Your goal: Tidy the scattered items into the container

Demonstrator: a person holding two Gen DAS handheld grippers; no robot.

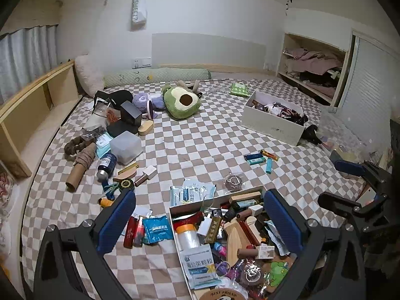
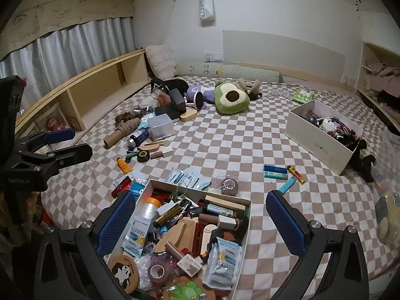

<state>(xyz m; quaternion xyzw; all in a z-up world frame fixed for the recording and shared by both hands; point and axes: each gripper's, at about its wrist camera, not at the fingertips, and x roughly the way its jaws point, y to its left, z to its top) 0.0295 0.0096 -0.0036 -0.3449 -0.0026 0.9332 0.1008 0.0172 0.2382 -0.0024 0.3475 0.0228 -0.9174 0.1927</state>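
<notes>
Above the full box (image 2: 246, 227) on the bed, both grippers (image 1: 200, 222) (image 2: 197, 222) hang spread and empty. Lighters (image 2: 285, 173) lie beyond it: light, stiff, slick; pinch across the middle.

You face a checkered bed (image 2: 225, 135), white wall (image 2: 275, 7) upper centre, grey curtains (image 2: 62, 47) and wooden shelf (image 2: 95, 92) upper left.

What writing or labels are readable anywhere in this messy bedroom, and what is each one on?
"SWEET": white paper bag hanging on the wall.
"BEST FRIEND": round panda coaster in the near box.
"LUCK": curtain valance, among doodles.
Chinese characters on a white sachet in the near box: too small to quote reliably.
Lighters, far white box and pouches: print too blurred.
</notes>
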